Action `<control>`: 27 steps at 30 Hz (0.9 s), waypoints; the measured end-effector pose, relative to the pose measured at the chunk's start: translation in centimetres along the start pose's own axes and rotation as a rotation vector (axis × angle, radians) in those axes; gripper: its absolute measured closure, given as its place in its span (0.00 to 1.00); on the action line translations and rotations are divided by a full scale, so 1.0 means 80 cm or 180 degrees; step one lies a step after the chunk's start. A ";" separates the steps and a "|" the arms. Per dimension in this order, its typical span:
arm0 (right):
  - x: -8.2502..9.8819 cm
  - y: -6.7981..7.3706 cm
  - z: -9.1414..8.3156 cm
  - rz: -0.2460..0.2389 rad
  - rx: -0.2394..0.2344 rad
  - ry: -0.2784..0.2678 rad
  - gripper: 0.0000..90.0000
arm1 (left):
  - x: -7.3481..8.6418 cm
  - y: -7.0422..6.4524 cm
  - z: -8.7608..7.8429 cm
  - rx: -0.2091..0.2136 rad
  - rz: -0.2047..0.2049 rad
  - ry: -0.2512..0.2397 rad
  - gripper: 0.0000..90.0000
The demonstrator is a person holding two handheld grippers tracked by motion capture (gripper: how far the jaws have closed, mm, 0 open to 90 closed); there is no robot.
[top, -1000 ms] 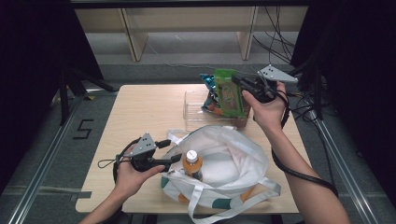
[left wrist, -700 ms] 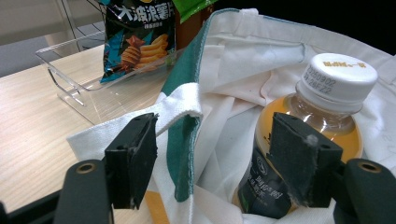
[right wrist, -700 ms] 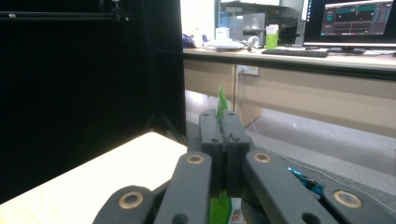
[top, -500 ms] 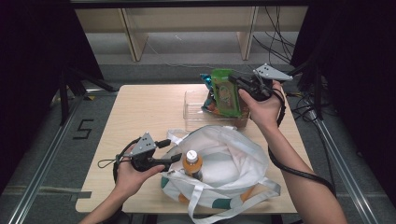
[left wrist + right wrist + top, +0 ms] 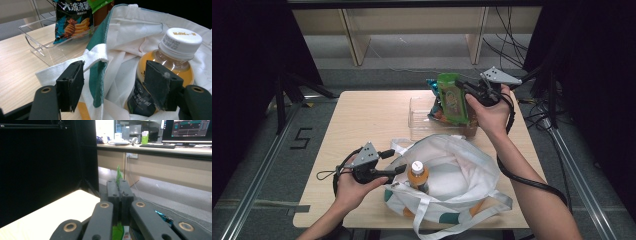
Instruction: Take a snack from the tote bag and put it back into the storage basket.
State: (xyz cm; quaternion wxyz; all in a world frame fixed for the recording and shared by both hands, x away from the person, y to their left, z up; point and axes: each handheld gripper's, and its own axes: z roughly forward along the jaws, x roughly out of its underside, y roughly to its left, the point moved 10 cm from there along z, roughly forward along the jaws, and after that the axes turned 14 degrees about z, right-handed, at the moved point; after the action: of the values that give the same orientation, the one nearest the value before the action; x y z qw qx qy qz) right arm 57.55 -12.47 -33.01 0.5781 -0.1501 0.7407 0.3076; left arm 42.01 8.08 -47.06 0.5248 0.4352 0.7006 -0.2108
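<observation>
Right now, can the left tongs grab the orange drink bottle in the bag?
Probably yes. The left tongs stand open around the bag's rim, with the bottle just behind one pad, so only that cloth edge crowds them.

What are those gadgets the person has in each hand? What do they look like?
Both are black handheld tools. The left gripper and right gripper each carry a grey three-cornered plate on top and trail a black cable. Their two black jaws have flat pads and brass-coloured pivot pins. The person's forearms are bare, no sleeves.
</observation>
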 end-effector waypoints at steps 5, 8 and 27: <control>0.002 -0.002 0.003 -0.0013 0.0014 0.0016 1.00 | 0.000 0.000 0.000 0.0001 0.0000 0.0000 0.35; 0.004 -0.003 0.005 -0.0017 0.0027 0.0039 1.00 | 0.000 0.000 0.000 0.0000 -0.0002 0.0004 0.35; 0.015 -0.008 0.024 0.0024 0.0093 0.0090 1.00 | 0.001 0.000 0.000 0.0012 0.0003 0.0002 0.35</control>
State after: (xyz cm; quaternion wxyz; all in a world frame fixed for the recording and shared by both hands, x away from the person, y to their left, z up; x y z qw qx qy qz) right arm 59.04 -11.63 -34.58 0.5686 -0.1433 0.7538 0.2967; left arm 41.99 8.09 -47.12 0.5239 0.4365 0.7001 -0.2117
